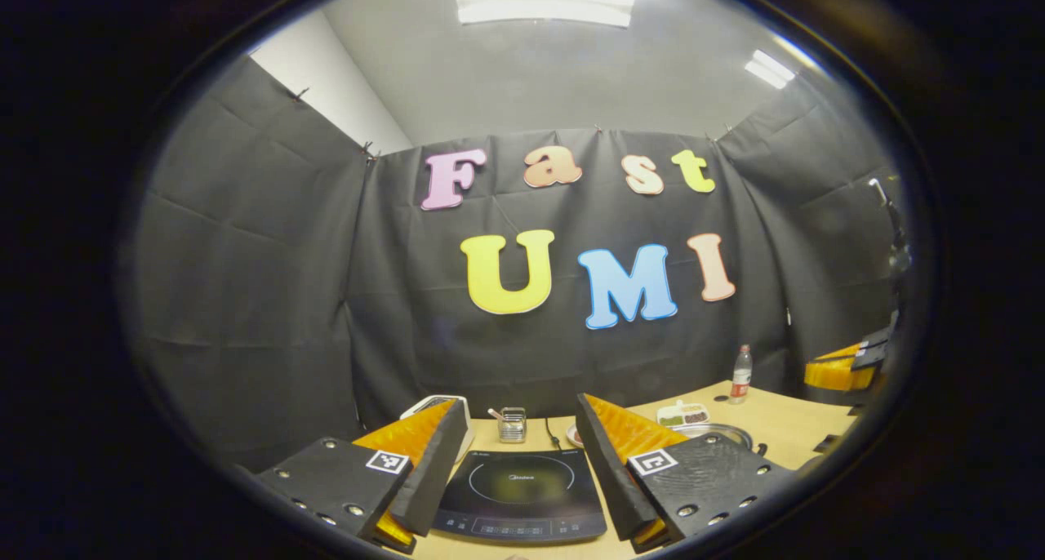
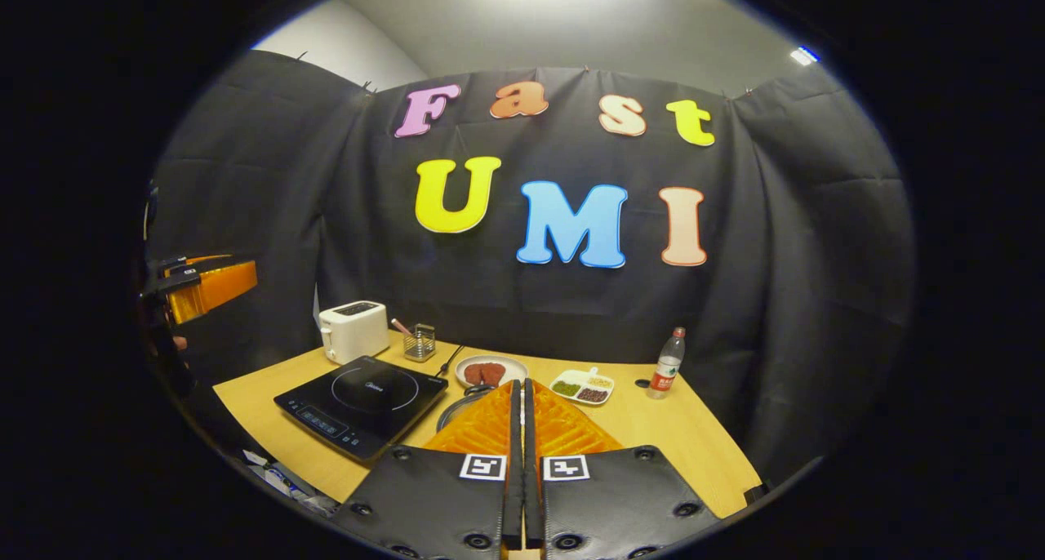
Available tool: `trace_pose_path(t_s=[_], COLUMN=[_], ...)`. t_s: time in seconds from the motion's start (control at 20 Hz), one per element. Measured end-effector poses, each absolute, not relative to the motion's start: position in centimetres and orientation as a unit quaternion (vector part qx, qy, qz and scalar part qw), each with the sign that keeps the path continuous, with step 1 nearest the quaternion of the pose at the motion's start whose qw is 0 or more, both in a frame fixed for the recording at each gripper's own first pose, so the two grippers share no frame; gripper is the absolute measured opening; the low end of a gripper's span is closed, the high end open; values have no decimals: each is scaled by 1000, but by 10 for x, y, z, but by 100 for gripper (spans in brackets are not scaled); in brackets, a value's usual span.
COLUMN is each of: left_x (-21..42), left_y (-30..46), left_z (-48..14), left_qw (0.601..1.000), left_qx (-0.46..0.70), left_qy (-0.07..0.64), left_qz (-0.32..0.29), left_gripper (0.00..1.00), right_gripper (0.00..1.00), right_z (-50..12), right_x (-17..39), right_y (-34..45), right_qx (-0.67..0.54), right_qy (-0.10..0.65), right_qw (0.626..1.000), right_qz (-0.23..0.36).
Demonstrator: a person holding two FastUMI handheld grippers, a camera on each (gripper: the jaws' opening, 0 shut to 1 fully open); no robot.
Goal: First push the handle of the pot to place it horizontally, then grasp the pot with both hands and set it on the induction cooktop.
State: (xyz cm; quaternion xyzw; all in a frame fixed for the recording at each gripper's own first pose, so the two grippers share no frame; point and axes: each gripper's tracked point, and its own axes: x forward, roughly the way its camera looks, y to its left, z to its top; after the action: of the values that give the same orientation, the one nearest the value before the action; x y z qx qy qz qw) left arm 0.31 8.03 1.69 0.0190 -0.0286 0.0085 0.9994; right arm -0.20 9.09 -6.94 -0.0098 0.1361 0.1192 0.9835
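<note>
**Both grippers held high, pot barely in sight behind them**

Nearest in the right gripper view, the right gripper (image 2: 522,413) has its two fingers pressed flat together with nothing between them. Just past its tips a curved metal rim shows, which I take to be the pot (image 2: 459,406); most of it is hidden behind the fingers, and I cannot make out its handle from here. In the left gripper view, the left gripper (image 1: 514,454) stands wide apart and empty, framing the induction cooktop (image 1: 522,495) between its fingers.

The risk, as I judge it, lies in that hidden handle. The push has to start without either camera showing clearly which way the handle points, so a closed gripper coming down on a guess could strike the pot's rim instead and slide the whole pot across the table (image 2: 653,437), toward the plate of red food (image 2: 488,371) or the divided dish (image 2: 581,387) close behind it. The cooktop's cord (image 2: 451,360) trails near the plate too, and could snag.

The left gripper view catches the pot (image 1: 718,433) past its right-hand finger, with a small dark stub at the rim's far edge, possibly the handle. The right gripper view shows the layout better: toaster (image 2: 353,331), utensil holder (image 2: 419,342) and bottle (image 2: 668,364) along the back, with the left gripper hovering at the far left edge.
</note>
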Motion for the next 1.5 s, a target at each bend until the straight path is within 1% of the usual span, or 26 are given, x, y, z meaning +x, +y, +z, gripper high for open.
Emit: trace_pose_path(t_s=[0.2,0.25,0.35,0.4,0.55,0.6,0.65,0.7,0.85,0.9,1.05,1.1,1.15,1.3,1.45,1.5], left_x=[5,6,8,8,13,14,17,19,32,35,47,53,56,70,79,82], left_y=[100,104,114,118,124,125,124,124,116,111,103,99,95,84,69,64], left_z=[9,7,2,1,-1,-1,0,0,-1,0,-3,-4,-4,-12,-19,-20], left_qw=[1000,1000,1000,1000,999,999,999,999,998,998,997,997,997,996,996,997], left_qx=[18,16,11,9,3,4,5,6,1,-3,1,-1,-2,0,-3,-2], left_qy=[-25,-24,-19,-16,-12,-11,-12,-14,-11,-11,-6,-5,-3,4,14,17], left_qz=[8,8,16,20,30,34,38,45,65,66,77,79,81,86,83,81], left_gripper=[80,82,79,80,82,79,82,82,82,79,79,82,80,79,79,82], right_gripper=[2,2,2,2,2,2,2,2,2,2,2,2,2,3,2,2], right_z=[-79,-83,-91,-95,-110,-115,-120,-127,-149,-155,-178,-186,-197,-218,-239,-247], right_x=[-3,-3,-3,-2,2,4,6,9,17,20,25,26,26,22,24,24], right_y=[104,105,107,109,112,114,115,115,112,110,109,108,107,104,99,96], right_qx=[-4,-5,-7,-8,-10,-7,-5,-6,-14,-17,-31,-37,-43,-44,-52,-56], right_qy=[148,151,160,164,179,184,189,196,220,227,253,263,274,308,327,334], right_qw=[981,981,979,978,974,972,970,967,957,954,940,935,929,911,901,897], right_qz=[123,122,124,126,139,147,156,164,190,197,227,237,245,270,280,282])
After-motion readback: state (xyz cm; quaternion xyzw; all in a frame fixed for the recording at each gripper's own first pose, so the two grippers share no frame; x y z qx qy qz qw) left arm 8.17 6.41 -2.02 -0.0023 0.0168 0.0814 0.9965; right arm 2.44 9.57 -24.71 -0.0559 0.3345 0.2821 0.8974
